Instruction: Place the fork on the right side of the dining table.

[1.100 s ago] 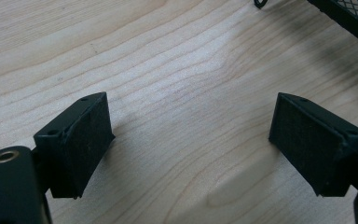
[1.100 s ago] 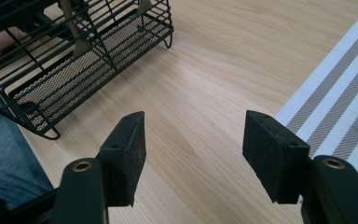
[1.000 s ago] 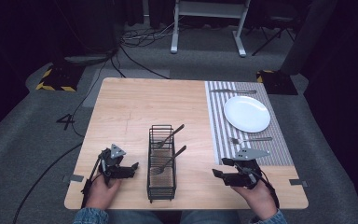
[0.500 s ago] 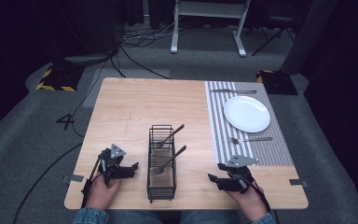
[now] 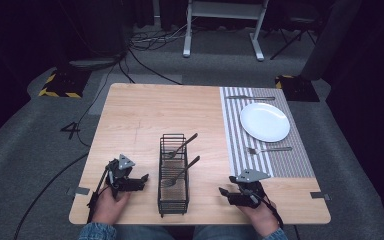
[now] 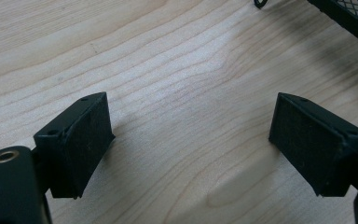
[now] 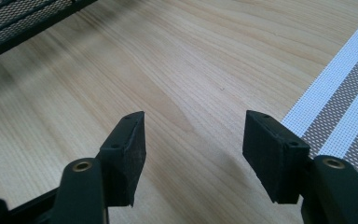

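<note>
A black wire basket [image 5: 173,175] stands at the table's front middle with a fork [image 5: 182,145] and a spoon [image 5: 180,173] lying in it. My left gripper [image 5: 144,179] rests on the wood left of the basket, open and empty; in the left gripper view its gripper [image 6: 191,144] has jaws wide apart over bare wood. My right gripper [image 5: 223,194] sits right of the basket near the front edge, open and empty; in the right gripper view its gripper [image 7: 193,154] frames bare wood beside the striped placemat [image 7: 349,116].
A striped placemat [image 5: 240,150] covers the right side, with a white plate [image 5: 264,121], a fork [image 5: 269,149] in front of it and a knife [image 5: 250,97] behind it. The basket's corner [image 6: 349,18] shows in the left gripper view. Grey carpet and cables surround the table [image 5: 145,115].
My right gripper has drawn back toward the front edge and a little left, away from the fork on the placemat. The left gripper has not moved.
</note>
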A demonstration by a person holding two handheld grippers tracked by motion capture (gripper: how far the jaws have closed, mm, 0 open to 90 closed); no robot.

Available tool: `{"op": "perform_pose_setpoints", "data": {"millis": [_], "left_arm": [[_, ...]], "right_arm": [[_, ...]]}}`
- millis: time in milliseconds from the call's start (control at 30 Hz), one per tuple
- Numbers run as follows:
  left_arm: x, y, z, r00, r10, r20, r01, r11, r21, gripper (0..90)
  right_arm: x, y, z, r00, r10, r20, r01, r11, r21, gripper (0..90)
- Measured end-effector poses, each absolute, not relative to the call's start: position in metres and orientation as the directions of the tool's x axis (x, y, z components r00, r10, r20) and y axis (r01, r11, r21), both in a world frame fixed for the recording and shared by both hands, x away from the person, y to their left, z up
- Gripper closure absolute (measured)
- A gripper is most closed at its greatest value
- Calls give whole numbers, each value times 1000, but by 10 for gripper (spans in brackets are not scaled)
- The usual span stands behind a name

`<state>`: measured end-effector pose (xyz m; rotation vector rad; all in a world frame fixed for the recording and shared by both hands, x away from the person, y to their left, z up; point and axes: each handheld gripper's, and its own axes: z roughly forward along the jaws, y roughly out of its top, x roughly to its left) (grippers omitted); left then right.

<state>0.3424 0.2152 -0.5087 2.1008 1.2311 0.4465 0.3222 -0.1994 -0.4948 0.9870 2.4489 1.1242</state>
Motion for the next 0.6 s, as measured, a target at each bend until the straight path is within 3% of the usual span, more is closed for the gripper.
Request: {"op": "perform_pose_setpoints", "data": {"millis": [267, 367, 467, 600], "left_arm": [[342, 215, -509, 500, 865, -33, 642, -345, 685, 131], [342, 215, -509, 501, 865, -33, 642, -346, 684, 131], [342, 215, -509, 502, 864, -34, 643, -347, 683, 131], [342, 215, -509, 502, 864, -34, 643, -346, 683, 131]], "right_arm": [[325, -198, -505, -749, 662, -3, 436, 497, 750, 369], [326, -197, -507, -757, 653, -12, 426, 508, 749, 289], [328, -194, -508, -767, 641, -15, 430, 532, 730, 110], [329, -193, -508, -756, 655, -16, 444, 531, 722, 84]]}}
